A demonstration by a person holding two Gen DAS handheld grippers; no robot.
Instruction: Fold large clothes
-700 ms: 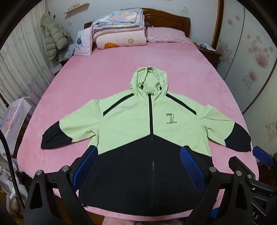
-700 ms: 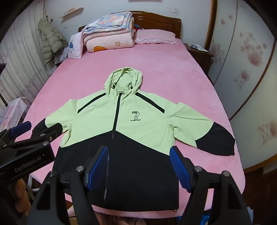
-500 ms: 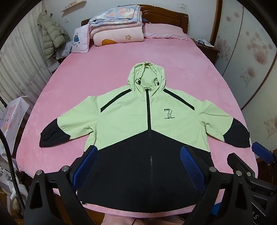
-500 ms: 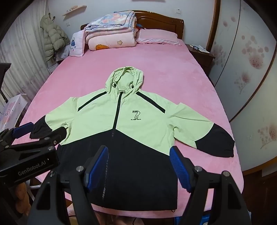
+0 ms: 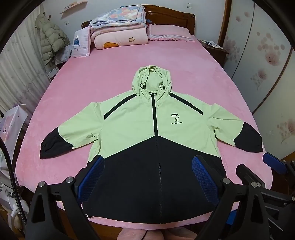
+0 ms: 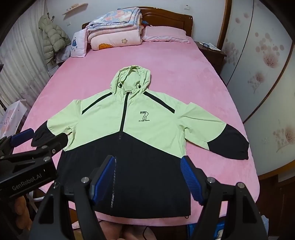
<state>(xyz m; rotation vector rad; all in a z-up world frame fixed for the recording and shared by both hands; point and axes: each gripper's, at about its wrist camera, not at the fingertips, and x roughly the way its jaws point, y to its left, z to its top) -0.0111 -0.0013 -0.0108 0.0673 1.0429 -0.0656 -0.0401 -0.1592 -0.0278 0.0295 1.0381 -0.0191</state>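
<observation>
Since the earlier frames both my views have crept a little, so the jacket (image 5: 154, 140) sits slightly lower in the left picture and the headboard shows more fully; the jacket itself has not shifted on the bed (image 5: 114, 73).

From the left wrist camera, I see the jacket spread flat, front up and zipped, on the near half of the bed, hood (image 5: 152, 81) pointing toward the headboard (image 5: 169, 17), both sleeves stretched out sideways. My left gripper (image 5: 147, 175) hangs over the dark hem with its blue fingers (image 5: 92, 175) spread wide and nothing between them. A pillow (image 5: 168, 32) and a stack of folded blankets (image 5: 119, 27) lie against the headboard. The right gripper's blue tip (image 5: 272, 163) shows beyond the jacket's right sleeve.

From the right wrist camera, I have the jacket (image 6: 129, 133) in the same place, hem toward the foot of the bed (image 6: 184, 70). My right gripper (image 6: 147, 179) hovers above the dark lower panel, fingers (image 6: 191, 179) fairly wide, gripping nothing. The left gripper (image 6: 38, 140) crosses in front of the jacket's left cuff.
</observation>
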